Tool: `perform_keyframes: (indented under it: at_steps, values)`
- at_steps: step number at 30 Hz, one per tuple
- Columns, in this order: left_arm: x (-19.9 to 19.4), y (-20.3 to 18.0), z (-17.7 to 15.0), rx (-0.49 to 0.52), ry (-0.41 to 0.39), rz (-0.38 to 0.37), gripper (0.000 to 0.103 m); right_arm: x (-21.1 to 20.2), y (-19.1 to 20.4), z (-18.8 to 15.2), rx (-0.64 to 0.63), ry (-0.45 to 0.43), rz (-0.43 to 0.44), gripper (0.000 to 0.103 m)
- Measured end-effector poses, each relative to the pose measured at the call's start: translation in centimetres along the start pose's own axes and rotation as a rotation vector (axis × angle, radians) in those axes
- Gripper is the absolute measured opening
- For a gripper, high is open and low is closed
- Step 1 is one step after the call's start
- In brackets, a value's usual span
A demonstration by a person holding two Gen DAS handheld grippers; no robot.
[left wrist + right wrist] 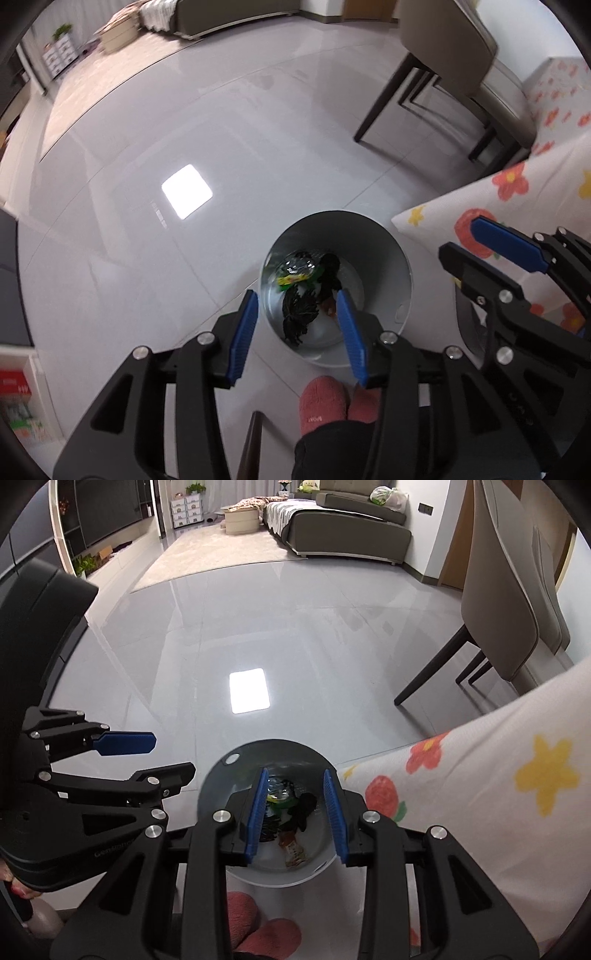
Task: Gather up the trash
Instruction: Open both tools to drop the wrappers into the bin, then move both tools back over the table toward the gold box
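A round grey trash bin (391, 266) stands on the floor below both grippers; it also shows in the right wrist view (218, 786). Inside lie crumpled black and green wrappers (299, 277) and an orange packet (293, 851). My left gripper (295, 328) is open and empty above the bin's near rim. My right gripper (295, 812) is open and empty above the bin. The right gripper also shows at the right of the left wrist view (480, 240), and the left gripper at the left of the right wrist view (166, 757).
A table with a white flowered cloth (498, 794) is at the right, beside the bin. Grey dining chairs (509, 620) stand behind it. Glossy grey floor (258, 627) stretches ahead to a rug and sofa (332, 531). Pink slippers (321, 402) are near the bin.
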State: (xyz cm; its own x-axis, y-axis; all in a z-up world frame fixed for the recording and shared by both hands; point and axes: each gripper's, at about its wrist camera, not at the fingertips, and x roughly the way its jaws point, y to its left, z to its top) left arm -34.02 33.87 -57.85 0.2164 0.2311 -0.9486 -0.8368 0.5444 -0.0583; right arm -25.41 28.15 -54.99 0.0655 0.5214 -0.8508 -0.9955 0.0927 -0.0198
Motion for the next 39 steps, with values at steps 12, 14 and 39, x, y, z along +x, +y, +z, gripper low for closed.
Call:
perform_keyframes:
  at_steps: [12, 14, 39]
  values:
    - [-15.9, -2.0, 5.1, 0.053, 0.026, 0.036, 0.046, -18.0, -2.1, 7.3, 0.018, -0.020, 0.028, 0.030]
    - [-19.2, -3.1, 6.6, 0.085, 0.006, 0.016, 0.051, -21.7, -3.3, 8.7, 0.045, -0.037, 0.003, 0.030]
    - [-32.2, -37.3, 10.4, 0.706, -0.135, -0.298, 0.054, -45.4, -30.0, -3.7, 0.681, -0.099, -0.512, 0.033]
